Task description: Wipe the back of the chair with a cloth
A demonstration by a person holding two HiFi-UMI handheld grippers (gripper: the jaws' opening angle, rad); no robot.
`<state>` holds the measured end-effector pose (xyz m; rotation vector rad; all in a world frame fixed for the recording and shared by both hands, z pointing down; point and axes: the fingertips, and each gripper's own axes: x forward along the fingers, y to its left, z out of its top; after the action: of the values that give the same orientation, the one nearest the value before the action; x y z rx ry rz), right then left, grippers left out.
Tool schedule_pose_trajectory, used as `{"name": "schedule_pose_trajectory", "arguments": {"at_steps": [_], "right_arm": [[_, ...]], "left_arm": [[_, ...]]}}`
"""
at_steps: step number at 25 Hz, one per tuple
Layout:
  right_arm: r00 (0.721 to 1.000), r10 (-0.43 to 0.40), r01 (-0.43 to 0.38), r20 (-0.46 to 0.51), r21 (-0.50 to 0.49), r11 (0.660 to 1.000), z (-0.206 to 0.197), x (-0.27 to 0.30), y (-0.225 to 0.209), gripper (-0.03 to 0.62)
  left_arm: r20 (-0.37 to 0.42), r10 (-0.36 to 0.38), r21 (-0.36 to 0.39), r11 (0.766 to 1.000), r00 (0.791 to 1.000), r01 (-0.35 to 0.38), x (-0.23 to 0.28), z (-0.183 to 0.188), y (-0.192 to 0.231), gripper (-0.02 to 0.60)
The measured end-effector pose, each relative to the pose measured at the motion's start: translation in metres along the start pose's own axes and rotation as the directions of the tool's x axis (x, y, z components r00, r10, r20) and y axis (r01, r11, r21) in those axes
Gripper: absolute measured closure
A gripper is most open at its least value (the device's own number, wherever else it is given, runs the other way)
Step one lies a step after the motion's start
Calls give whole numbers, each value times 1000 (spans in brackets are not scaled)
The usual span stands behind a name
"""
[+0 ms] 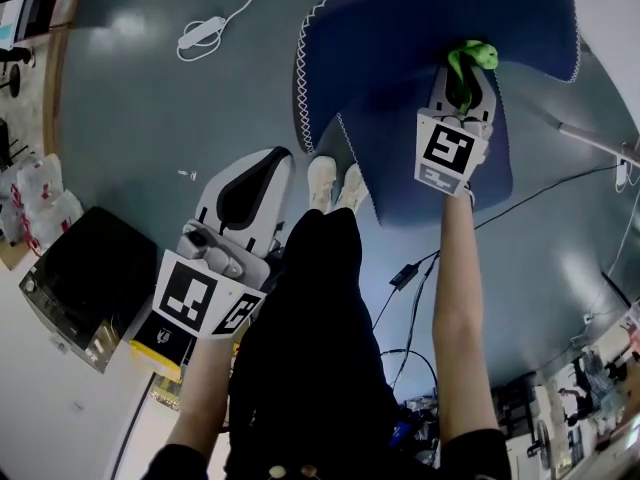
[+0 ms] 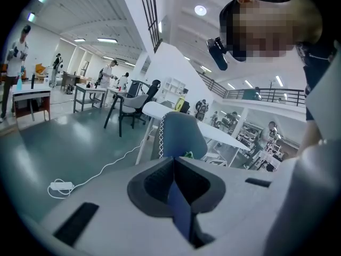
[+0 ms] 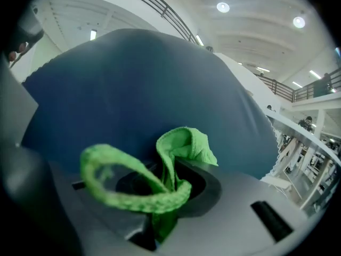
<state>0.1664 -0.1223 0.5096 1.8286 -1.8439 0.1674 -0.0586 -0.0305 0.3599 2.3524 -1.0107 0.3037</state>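
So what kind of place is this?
Probably a big open workshop or lab hall, not a house. There are work tables with people at them, an upstairs balcony railing, and a power strip on the floor.

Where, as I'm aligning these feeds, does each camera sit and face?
Head view: on the head, facing steeply down at the chair; forearms, legs, left tool, right tool show.
Left gripper view: on the left tool, facing the chair; shut jaws show.
Right gripper view: on the right tool, facing the chair back; jaws grip green cloth.
Head and right gripper views share the cloth.
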Motion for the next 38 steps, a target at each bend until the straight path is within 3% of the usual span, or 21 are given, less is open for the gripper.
{"name": "schedule_pose_trajectory", "arguments": {"at_steps": [13, 19, 28, 31, 35, 38], "right_arm": [[1000, -22, 22, 18, 10, 1000, -33, 10, 14, 539], [983, 45, -41, -176, 25, 999, -95, 18, 36, 539], [916, 153, -137, -370, 68, 988, -143, 28, 56, 539], [922, 150, -143, -357, 48, 989, -130, 19, 47, 539], [974, 38, -17, -222, 95, 995, -73, -11, 5, 539], [993, -65, 77, -98, 131, 988, -10, -37, -39, 539]], "left_arm": [[-38, 4, 3, 1000, 999, -4, -12, -24, 4, 574], [-42, 6, 4, 1000, 999, -6, -14, -27, 9, 574], [-46, 15, 14, 1000, 999, -14, -17, -24, 15, 574], [-33, 7, 20, 1000, 999, -7, -19, -16, 11, 574], [-13, -4, 30, 1000, 1000, 5, -25, 2, 2, 574], [11, -7, 31, 1000, 1000, 7, -31, 17, -4, 574]]}}
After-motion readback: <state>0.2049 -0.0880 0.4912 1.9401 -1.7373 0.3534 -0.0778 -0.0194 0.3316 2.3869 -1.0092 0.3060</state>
